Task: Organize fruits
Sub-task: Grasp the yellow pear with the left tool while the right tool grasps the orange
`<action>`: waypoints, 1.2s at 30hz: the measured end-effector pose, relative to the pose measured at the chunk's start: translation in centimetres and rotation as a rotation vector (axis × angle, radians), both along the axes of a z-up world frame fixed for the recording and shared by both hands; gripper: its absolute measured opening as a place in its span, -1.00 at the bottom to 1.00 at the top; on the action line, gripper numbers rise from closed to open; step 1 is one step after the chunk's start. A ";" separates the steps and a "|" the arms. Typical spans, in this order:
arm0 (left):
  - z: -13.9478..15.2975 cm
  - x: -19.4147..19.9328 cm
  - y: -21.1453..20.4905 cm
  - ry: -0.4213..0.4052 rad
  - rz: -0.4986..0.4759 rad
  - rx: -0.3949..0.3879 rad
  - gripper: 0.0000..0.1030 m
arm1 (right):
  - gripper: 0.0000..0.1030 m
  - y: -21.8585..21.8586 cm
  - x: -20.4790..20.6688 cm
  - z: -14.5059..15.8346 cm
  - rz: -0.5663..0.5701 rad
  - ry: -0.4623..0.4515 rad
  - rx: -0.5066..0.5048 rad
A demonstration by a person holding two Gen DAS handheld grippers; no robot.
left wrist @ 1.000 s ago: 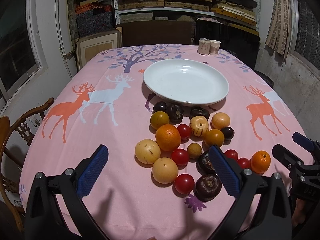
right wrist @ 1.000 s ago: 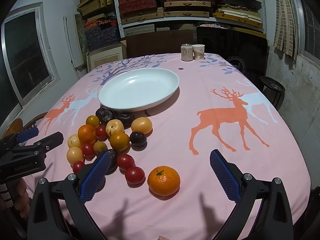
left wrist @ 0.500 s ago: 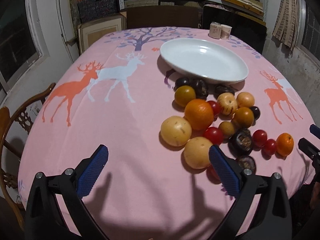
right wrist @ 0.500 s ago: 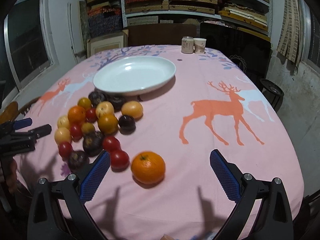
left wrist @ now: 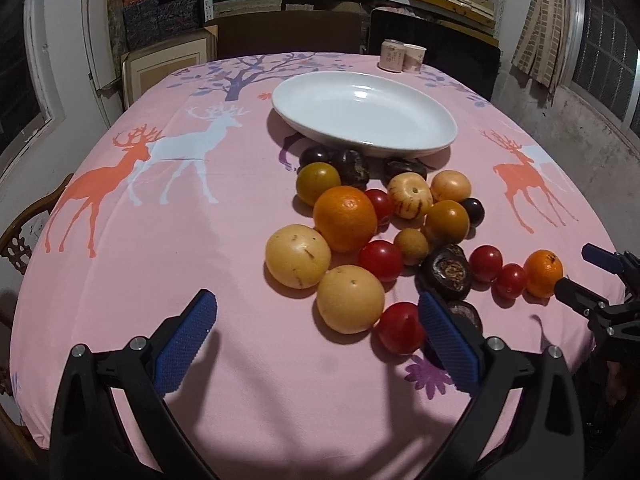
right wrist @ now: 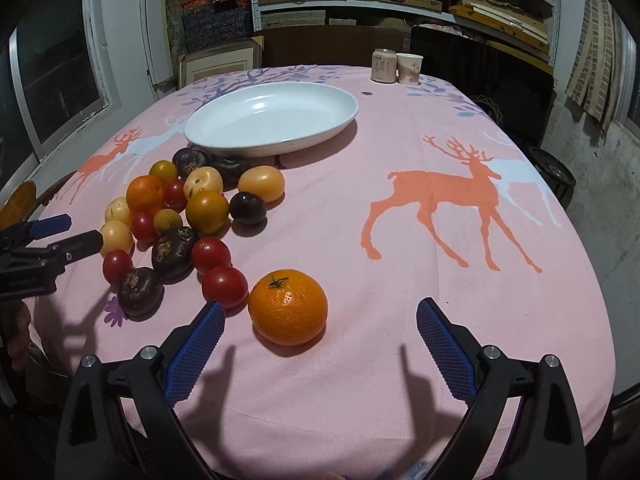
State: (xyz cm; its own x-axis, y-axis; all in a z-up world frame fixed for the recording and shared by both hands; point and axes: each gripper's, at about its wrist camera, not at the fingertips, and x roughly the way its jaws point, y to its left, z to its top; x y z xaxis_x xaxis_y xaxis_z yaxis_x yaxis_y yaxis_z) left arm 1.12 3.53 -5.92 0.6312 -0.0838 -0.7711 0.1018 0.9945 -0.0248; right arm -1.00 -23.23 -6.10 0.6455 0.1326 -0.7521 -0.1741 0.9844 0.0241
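Right claw wide open, holding nothing, above the tabletop; mandarin sits just ahead between its fingers, nearer the left one. Left claw also wide open and empty; a yellow fruit lies just ahead of its gap and a tomato by its right finger. Fruit pile lies in front of the plate, near side, touching its rim shadow. Plate holds no fruit. Can and cup beyond the plate.
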 end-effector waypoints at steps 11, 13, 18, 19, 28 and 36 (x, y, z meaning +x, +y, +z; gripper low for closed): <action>-1.5 0.9 -0.4 0.058 0.002 -0.174 0.12 | 0.89 0.2 -0.2 0.0 0.011 -0.006 -0.010; -1.4 0.8 0.1 0.054 0.021 -0.209 0.01 | 0.89 0.2 -0.2 0.1 0.011 -0.006 -0.009; -1.5 1.0 0.9 0.050 0.042 -0.257 -0.26 | 0.89 0.0 -0.2 0.1 0.006 -0.011 -0.004; -1.4 0.9 0.4 0.045 0.035 -0.223 -0.26 | 0.89 -0.1 -0.2 0.1 0.005 -0.011 -0.002; -2.1 1.5 1.2 0.077 0.068 -0.231 0.00 | 0.89 -0.2 -0.3 0.0 0.006 -0.015 -0.005; -0.7 0.4 1.6 0.029 0.031 -0.272 -0.24 | 0.89 0.0 -0.3 -0.1 0.011 -0.006 -0.002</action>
